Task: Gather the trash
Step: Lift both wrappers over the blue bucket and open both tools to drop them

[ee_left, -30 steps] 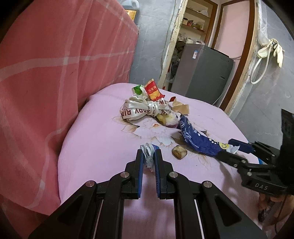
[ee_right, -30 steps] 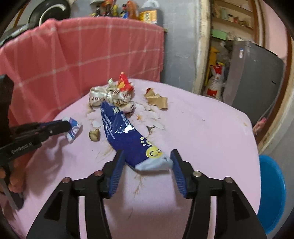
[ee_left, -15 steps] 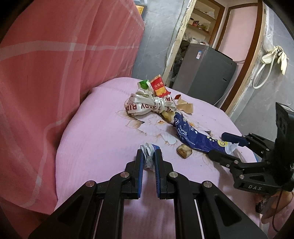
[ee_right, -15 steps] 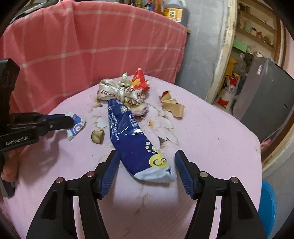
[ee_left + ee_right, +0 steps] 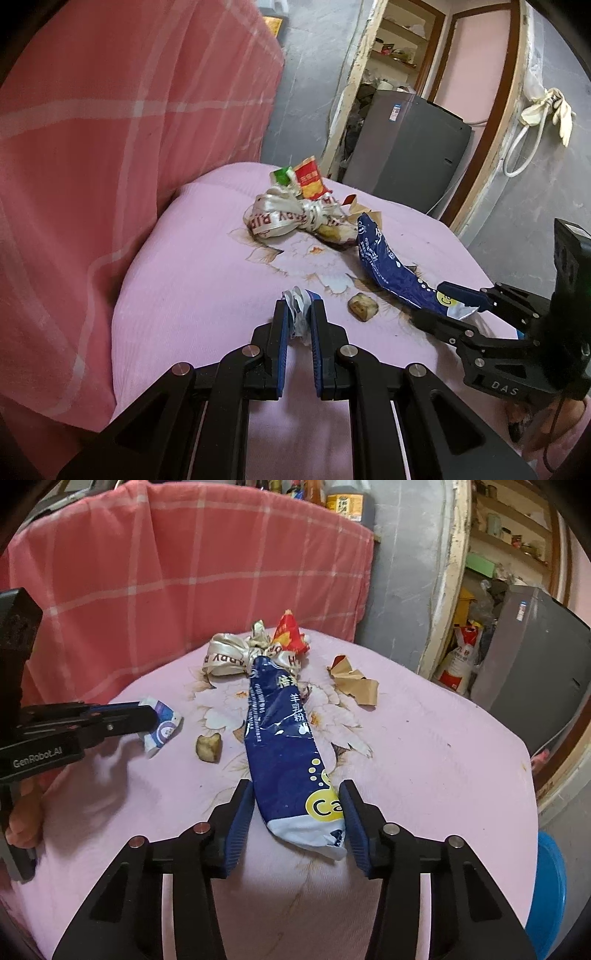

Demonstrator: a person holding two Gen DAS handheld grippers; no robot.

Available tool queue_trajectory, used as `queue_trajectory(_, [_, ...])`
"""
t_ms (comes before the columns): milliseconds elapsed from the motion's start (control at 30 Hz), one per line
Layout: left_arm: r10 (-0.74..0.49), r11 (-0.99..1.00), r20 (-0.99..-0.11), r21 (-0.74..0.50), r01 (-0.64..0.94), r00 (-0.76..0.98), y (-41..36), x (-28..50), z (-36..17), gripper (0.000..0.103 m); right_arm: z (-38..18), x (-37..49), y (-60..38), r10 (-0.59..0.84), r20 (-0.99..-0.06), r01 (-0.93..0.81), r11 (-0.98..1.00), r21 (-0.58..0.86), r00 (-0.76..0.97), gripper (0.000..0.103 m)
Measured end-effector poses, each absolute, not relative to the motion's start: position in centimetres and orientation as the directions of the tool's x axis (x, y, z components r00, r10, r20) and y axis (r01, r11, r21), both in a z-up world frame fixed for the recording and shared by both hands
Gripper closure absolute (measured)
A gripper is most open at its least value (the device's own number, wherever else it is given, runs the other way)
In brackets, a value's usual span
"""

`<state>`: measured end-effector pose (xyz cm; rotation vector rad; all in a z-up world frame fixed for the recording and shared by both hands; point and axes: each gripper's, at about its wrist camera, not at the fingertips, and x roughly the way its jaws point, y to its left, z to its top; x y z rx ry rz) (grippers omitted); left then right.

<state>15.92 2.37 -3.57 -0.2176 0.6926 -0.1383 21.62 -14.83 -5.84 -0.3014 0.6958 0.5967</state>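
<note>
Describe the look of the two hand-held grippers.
Both are black linkage frames with silver pivot pins and ribbed blue pads. The left hand-held gripper reads "GenRobot.AI" on its side in the right wrist view; the right hand-held gripper reads "DAS" in the left wrist view, with a boxy black body behind.

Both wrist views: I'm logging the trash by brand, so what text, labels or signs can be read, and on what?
"GenRobot.AI": side of the left gripper.
"DAS": body of the right gripper.
"Ca", cut off by a finger: yellow circle on the blue packet.
"羊乳粉": same packet; its small print is unreadable.
"ABY RIB", partial: cream ribbon.
Red wrapper, small wrapper, fridge sticker, bottle label: too blurred to read.
</note>
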Motion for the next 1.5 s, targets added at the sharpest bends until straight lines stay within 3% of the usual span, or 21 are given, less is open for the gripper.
queue_trajectory(233, [-0.181, 0.976, -0.560, -0.206, 0.075, 0.809, 0.6, 14.5, -2.1, 0.094, -4.1, 19.8, -16.8, 0.432, -0.584, -0.550, 0.835, -0.029, 0.687, 0.062])
queue_trajectory(467, [-0.176, 0.978, -0.428, -0.181, 0.106, 0.886, -1.8, 13.1, 1.2, 0.094, -0.4, 16.8, -20.0, 0.419, -0.387, -0.450, 0.893, 0.013, 0.821, 0.062])
queue_trajectory(733, [-0.207, 0.973, -0.236, -0.151, 0.175, 0.949, -6.5, 12.6, 5.0, 0.094, 4.6, 14.5, -24.8, 0.315, -0.173, -0.315, 0.949, 0.028, 0.933, 0.062])
queue_trajectory(967, [-0.285, 0.952, -0.109, -0.152, 0.267, 0.952, -12.5, 13.4, 7.2, 0.094, 7.1, 13.2, -30.0, 0.148, -0.053, -0.148, 0.989, 0.005, 0.988, 0.062])
queue_trajectory(1233, [-0.389, 0.916, -0.111, -0.149, 0.372, 0.914, -20.7, 16.3, 7.4, 0.094, 6.7, 13.3, -36.8, -0.037, -0.040, 0.037, 0.999, 0.006, 0.998, 0.062])
queue_trajectory(1500, [-0.535, 0.845, -0.275, -0.186, 0.502, 0.799, -27.5, 21.0, 4.6, 0.094, 2.6, 14.5, -43.0, -0.142, -0.152, 0.153, 0.986, 0.064, 0.978, 0.062])
